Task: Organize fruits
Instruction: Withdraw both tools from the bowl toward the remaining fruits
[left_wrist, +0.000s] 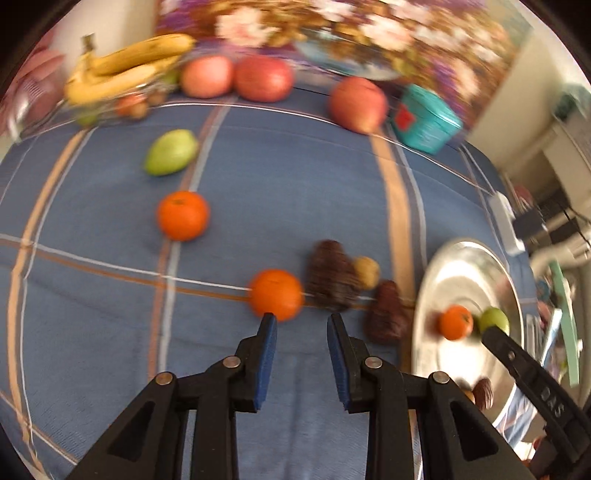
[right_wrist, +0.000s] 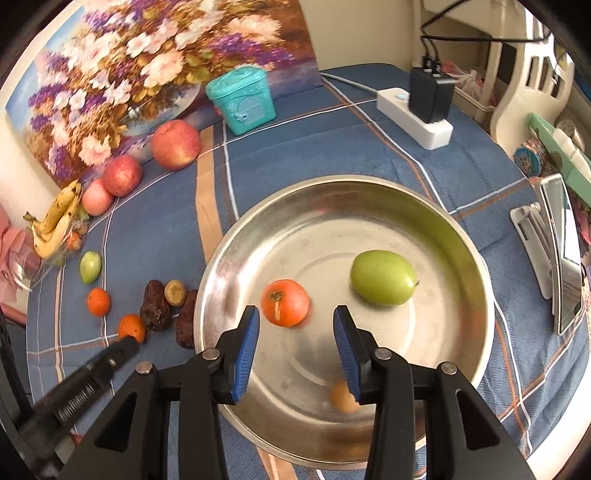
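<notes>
Far left on the blue checked tablecloth (left_wrist: 92, 314), loose fruit is waiting: a green oval fruit (left_wrist: 170, 152) and a small round orange mandarin (left_wrist: 183, 215), with a second mandarin (left_wrist: 276, 294) closer in. The left gripper (left_wrist: 301, 316) hangs right by that nearer one, its left tip about at the skin. The jaws are narrow with nothing between them.

My guess is that's the next pick. They'd need to spread wider than the fruit, centre over it, then squeeze gently so it doesn't roll into the wrinkled dark brown dates (left_wrist: 332, 275) beside it.

Further right, the round shiny steel pan (right_wrist: 369, 182) already holds a stemmed orange mandarin (right_wrist: 284, 302) and a bigger green fruit (right_wrist: 383, 277). The right gripper (right_wrist: 297, 311) hovers over it, moderately spread and empty.

The left wrist view is motion-smeared. A brownish blob (right_wrist: 341, 397) behind the right finger is too blurry to name.
</notes>
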